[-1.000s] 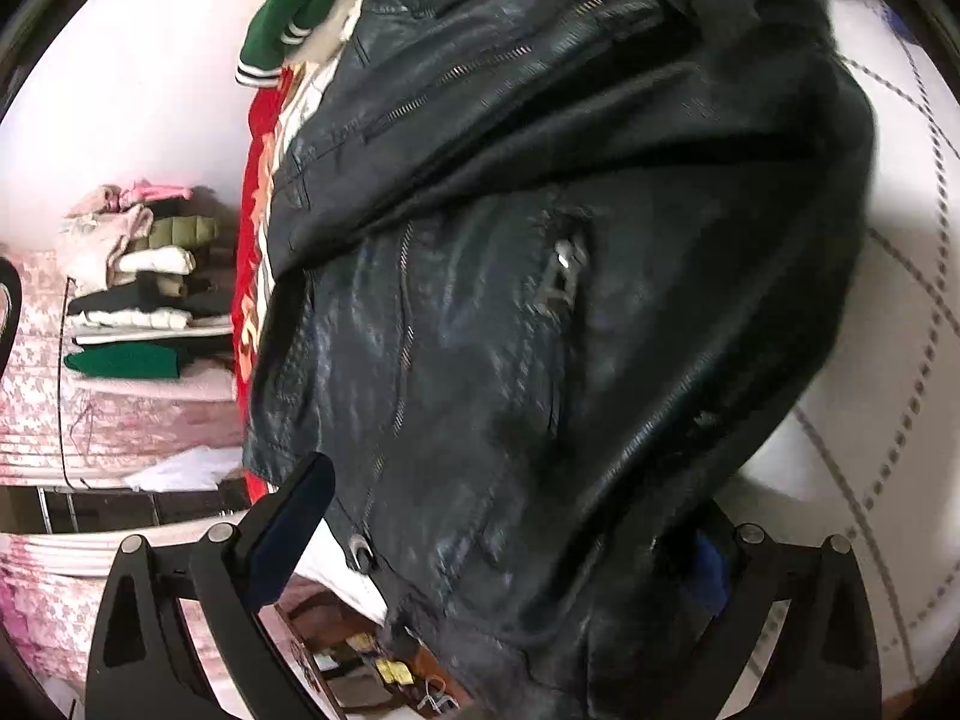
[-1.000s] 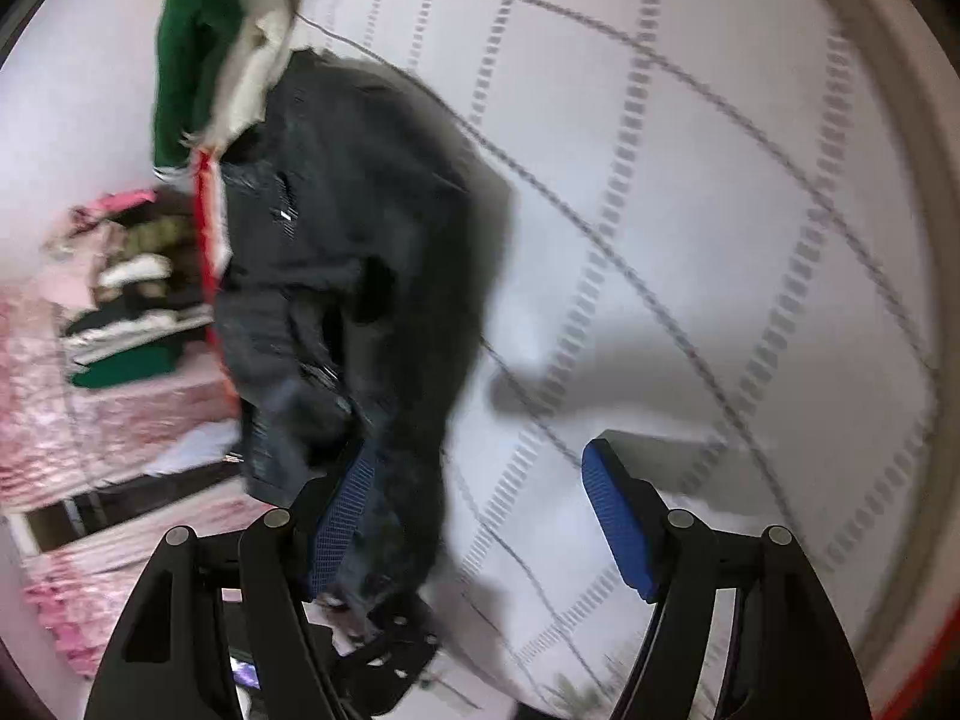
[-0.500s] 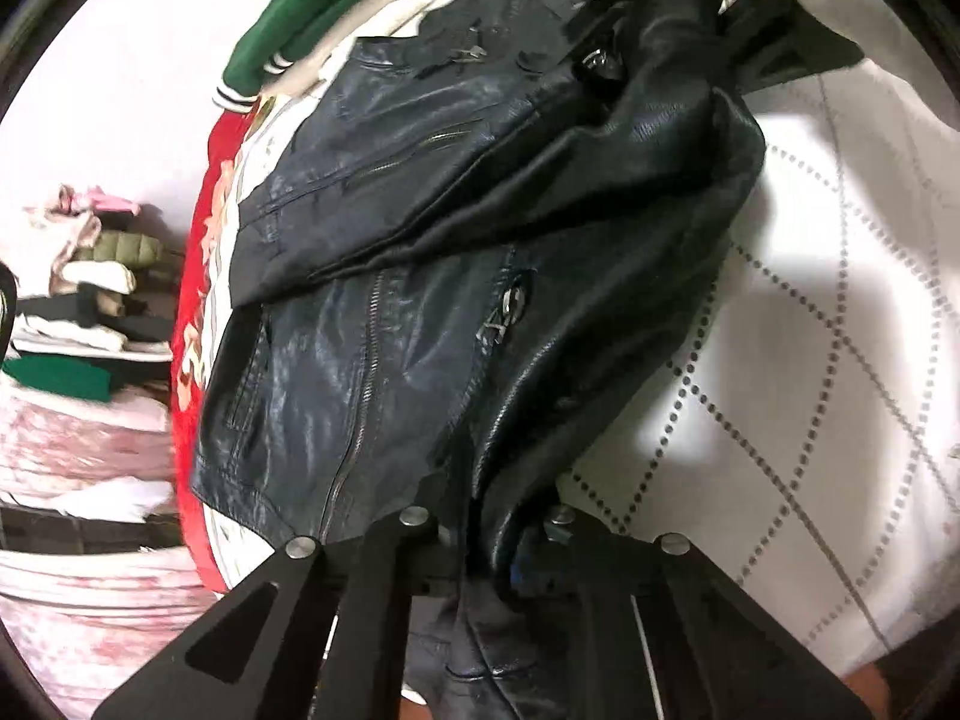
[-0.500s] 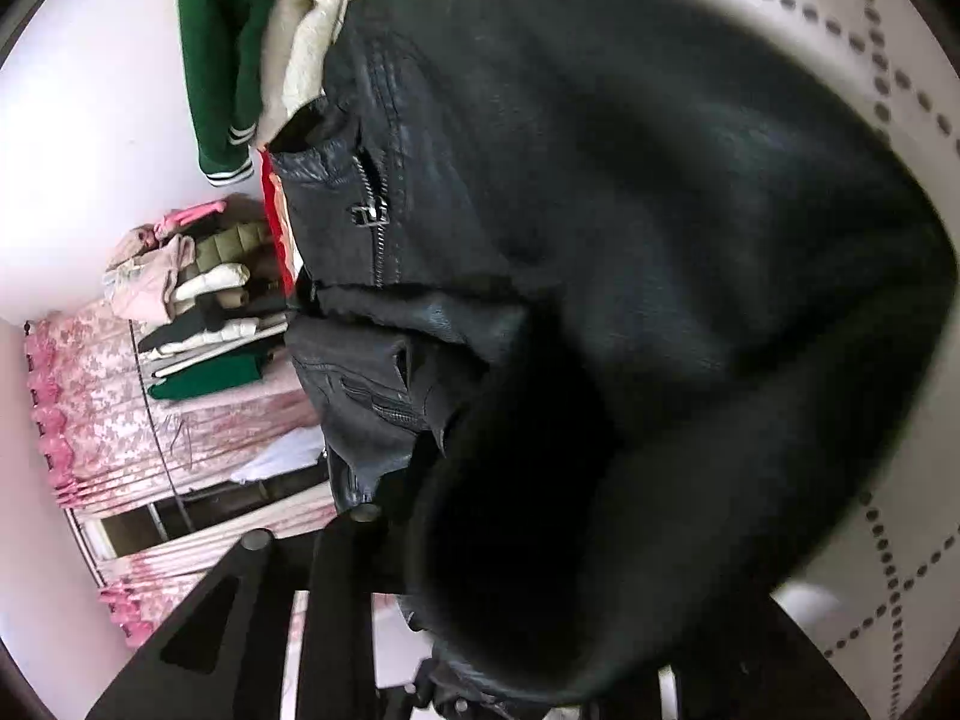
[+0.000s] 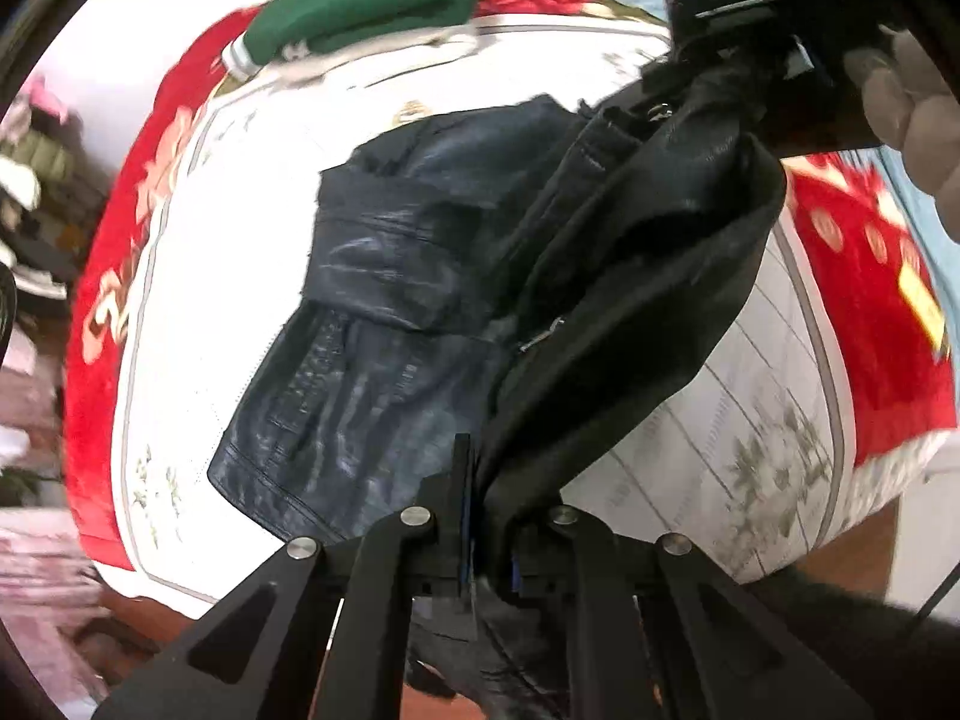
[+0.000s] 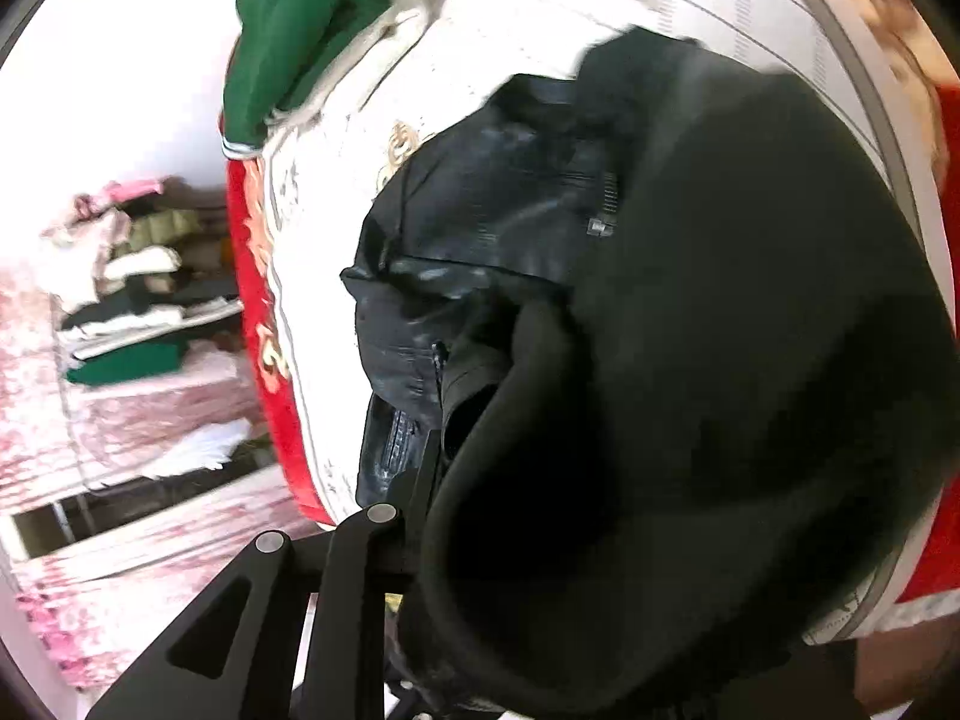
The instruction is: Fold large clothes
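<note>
A black leather jacket [image 5: 420, 300] with zips hangs above a white and red bed cover [image 5: 198, 240]. My left gripper [image 5: 486, 516] is shut on its lower edge, with the black lining [image 5: 630, 330] stretched up to the right. My right gripper shows in the left wrist view [image 5: 738, 30], holding the jacket's other end. In the right wrist view the jacket [image 6: 480, 228] and its lining [image 6: 720, 360] cover most of the frame. My right gripper [image 6: 438, 480] has its jaws closed on the fabric; the right finger is hidden.
A green and cream garment [image 5: 372, 6] lies on the bed's far side, also in the right wrist view [image 6: 300, 30]. Shelves of folded clothes [image 6: 126, 300] stand at the left by a pink curtain. A gloved hand [image 5: 912, 120] is at the right.
Both grippers closed on the jacket and lifted it off the bed. The jacket now hangs stretched between them, with more bed cover showing beneath.
</note>
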Demonstrator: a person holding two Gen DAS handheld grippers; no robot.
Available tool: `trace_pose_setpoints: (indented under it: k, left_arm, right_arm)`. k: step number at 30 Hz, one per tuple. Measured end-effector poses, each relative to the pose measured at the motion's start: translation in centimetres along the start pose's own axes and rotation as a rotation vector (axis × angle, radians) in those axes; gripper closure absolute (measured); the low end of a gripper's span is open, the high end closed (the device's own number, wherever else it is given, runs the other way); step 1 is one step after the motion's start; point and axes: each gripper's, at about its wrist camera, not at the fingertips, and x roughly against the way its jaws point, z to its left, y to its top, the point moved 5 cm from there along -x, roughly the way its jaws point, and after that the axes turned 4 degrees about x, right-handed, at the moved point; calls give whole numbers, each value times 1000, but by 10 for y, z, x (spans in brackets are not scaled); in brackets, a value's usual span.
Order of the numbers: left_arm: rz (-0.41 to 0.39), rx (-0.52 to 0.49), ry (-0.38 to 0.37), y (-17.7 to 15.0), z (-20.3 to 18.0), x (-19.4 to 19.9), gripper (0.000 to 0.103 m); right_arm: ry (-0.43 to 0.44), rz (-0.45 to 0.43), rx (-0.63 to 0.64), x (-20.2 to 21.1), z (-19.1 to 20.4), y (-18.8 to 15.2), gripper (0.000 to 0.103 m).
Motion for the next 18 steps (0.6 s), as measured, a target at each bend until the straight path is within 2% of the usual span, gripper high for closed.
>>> trace_pose_setpoints:
  k: [4, 8, 10, 11, 12, 13, 14, 15, 18]
  left_arm:
    - [9, 95, -54, 18, 62, -22, 91]
    - [35, 192, -133, 26, 115, -56, 87]
    - [43, 248, -179, 27, 139, -72, 85]
    - [48, 284, -199, 27, 150, -78, 81]
    - [53, 341, -213, 27, 166, -85, 66]
    - [44, 370, -228, 27, 176, -86, 54]
    - [30, 392, -231, 28, 185, -87, 23]
    - [14, 407, -220, 30, 195, -85, 7]
    - [-29, 432, -191, 39, 212, -74, 6]
  right_arm:
    - [-59, 10, 13, -39, 60, 34, 77]
    - [-124, 37, 23, -91, 86, 56, 74]
    - [-154, 67, 34, -122, 93, 66, 66]
    - [-162, 85, 42, -134, 94, 70, 58]
    - [-164, 102, 46, -151, 100, 76, 48]
    - [-141, 113, 57, -166, 108, 82, 44]
    - [-119, 124, 61, -174, 110, 85, 34]
    - [-88, 144, 56, -182, 114, 88, 26]
    - [31, 117, 70, -166, 127, 90, 25]
